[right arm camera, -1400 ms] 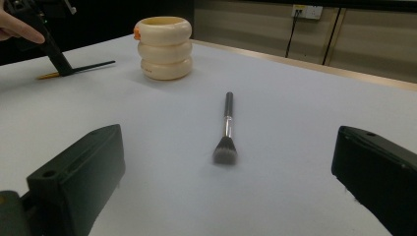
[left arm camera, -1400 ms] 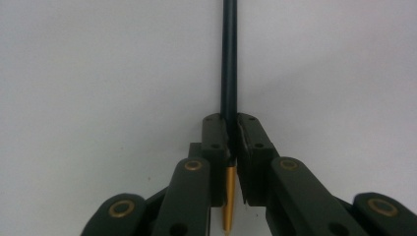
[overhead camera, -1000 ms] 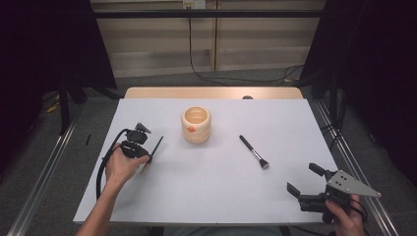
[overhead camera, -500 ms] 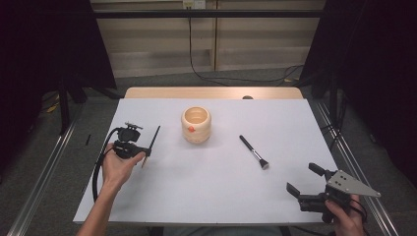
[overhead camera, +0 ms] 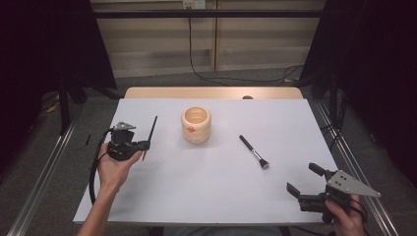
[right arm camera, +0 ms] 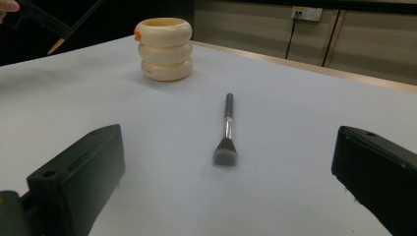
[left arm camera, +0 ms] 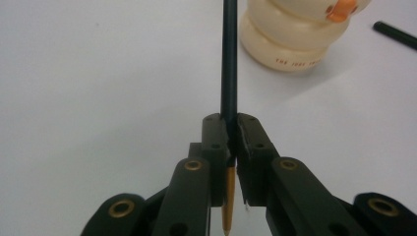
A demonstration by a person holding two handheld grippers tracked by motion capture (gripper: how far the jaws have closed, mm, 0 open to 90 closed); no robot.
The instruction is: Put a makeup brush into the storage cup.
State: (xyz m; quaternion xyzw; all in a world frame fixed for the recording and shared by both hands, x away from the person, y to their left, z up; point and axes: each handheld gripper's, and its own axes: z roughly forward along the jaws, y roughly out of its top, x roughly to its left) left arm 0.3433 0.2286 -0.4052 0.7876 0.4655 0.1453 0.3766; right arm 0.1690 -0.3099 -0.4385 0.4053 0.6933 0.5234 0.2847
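- Black and slim, with a gold-tan tip, the thin brush (left arm camera: 228,64) is clenched between the jaws of the left claw (overhead camera: 146,144), gripped low on its handle so that most of its length runs out ahead of the jaws
- Its long axis lies in line with the claw: the dark end points forward and upward toward the cream ringed holder (overhead camera: 195,125), while the gold-tan tip (left arm camera: 228,201) sticks back behind the pads, toward the hand
- That hold, I judge, suits a drop into the holder's open mouth: the free end leads, and the brush is lifted off the white counter (overhead camera: 206,196) rather than resting on it
- The holder stands upright ahead of the left claw and a little to its right, near but apart from the brush end; an orange mark shows on its side
- The right claw (overhead camera: 304,179) is released, jaws wide apart with nothing between them, low over the near edge of the counter
- Ahead of it lies a makeup brush (right arm camera: 226,132), flat on the counter, bristles toward that claw and handle pointing away toward the holder; lying loose like that it looks ready to be picked up next
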